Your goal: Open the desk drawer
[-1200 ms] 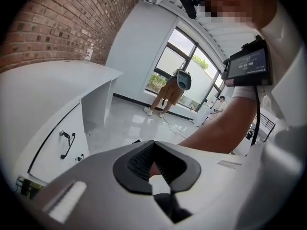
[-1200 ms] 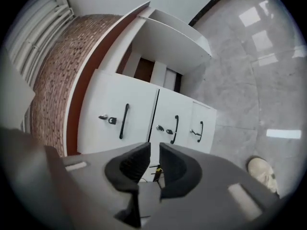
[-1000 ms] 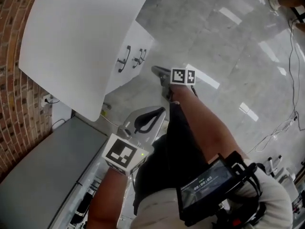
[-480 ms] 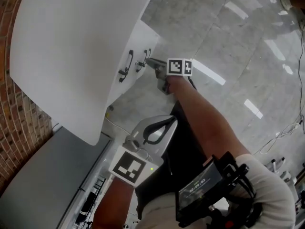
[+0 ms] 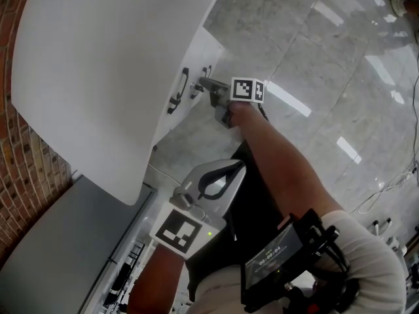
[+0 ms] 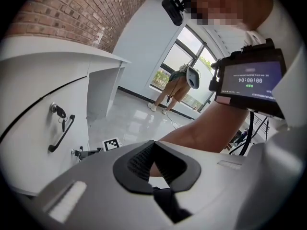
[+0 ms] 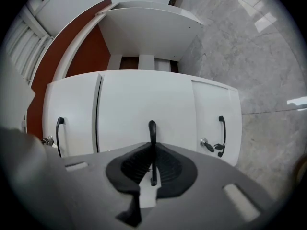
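1. The right tool (image 7: pixel 152 163) reaches toward the front of the white desk, which sits under its rounded white worktop (image 5: pixel 98 70) at about 11 o'clock in the head view
2. Its jaws have just been closing and now clamp the slim black bar handle (image 7: pixel 152 133) of the middle white drawer front (image 7: pixel 144 99); the handle stands upright between the ribbed pads
3. That drawer front lies flush with the panels on either side and is not pulled out
4. At 9 o'clock of the gripped handle is a second black handle (image 7: pixel 59 133), and at 3 o'clock a third black handle (image 7: pixel 221 128), with a keyed lock (image 7: pixel 206 144) just beside it
5. The left tool (image 6: pixel 156 166) hangs at 6 o'clock in the head view, well apart from the desk front; its jaws are parted with nothing in them, and the person's forearm (image 6: pixel 211 128) shows beyond
6. Polished grey marble floor (image 5: pixel 314 57) fills the 2 o'clock side, and a red brick wall (image 5: pixel 16 169) runs along 9 o'clock
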Available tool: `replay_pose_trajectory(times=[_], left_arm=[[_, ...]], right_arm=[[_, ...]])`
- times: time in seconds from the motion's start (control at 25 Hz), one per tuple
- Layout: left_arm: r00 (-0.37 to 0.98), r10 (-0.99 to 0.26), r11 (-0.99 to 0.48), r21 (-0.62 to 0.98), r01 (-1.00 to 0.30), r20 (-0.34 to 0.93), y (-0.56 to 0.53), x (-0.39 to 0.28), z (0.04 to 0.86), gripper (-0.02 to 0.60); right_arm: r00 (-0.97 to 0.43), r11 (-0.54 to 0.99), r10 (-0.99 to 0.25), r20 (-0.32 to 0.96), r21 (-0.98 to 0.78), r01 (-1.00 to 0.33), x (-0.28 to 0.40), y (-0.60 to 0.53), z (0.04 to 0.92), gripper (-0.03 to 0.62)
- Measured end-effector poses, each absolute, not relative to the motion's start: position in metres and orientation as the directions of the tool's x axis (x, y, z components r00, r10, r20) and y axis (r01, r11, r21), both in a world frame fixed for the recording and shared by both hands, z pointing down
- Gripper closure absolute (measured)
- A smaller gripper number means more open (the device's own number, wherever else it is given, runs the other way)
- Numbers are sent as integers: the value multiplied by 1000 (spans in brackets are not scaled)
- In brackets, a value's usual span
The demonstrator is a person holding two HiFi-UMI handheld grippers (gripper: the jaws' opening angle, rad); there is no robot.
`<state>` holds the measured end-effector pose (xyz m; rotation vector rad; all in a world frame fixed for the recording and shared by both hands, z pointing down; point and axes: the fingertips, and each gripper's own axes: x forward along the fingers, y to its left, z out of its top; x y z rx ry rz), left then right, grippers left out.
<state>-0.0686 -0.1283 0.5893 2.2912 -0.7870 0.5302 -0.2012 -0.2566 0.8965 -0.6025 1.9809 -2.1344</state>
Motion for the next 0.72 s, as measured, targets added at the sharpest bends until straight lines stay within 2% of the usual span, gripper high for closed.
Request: replay_pose_trajectory(times=[0.36,0.72], left_arm=[[746,-401,-607,455,-651,531,-130,-64,581,575],[762,-394,-599,486,-637,514,-122,-59,574,575]], right_arm=[[-904,-117,-381,193,-980,-160,-196,-250,891,577],[-892,-141,-389,232,-971,-191,-156,-227,893,577]])
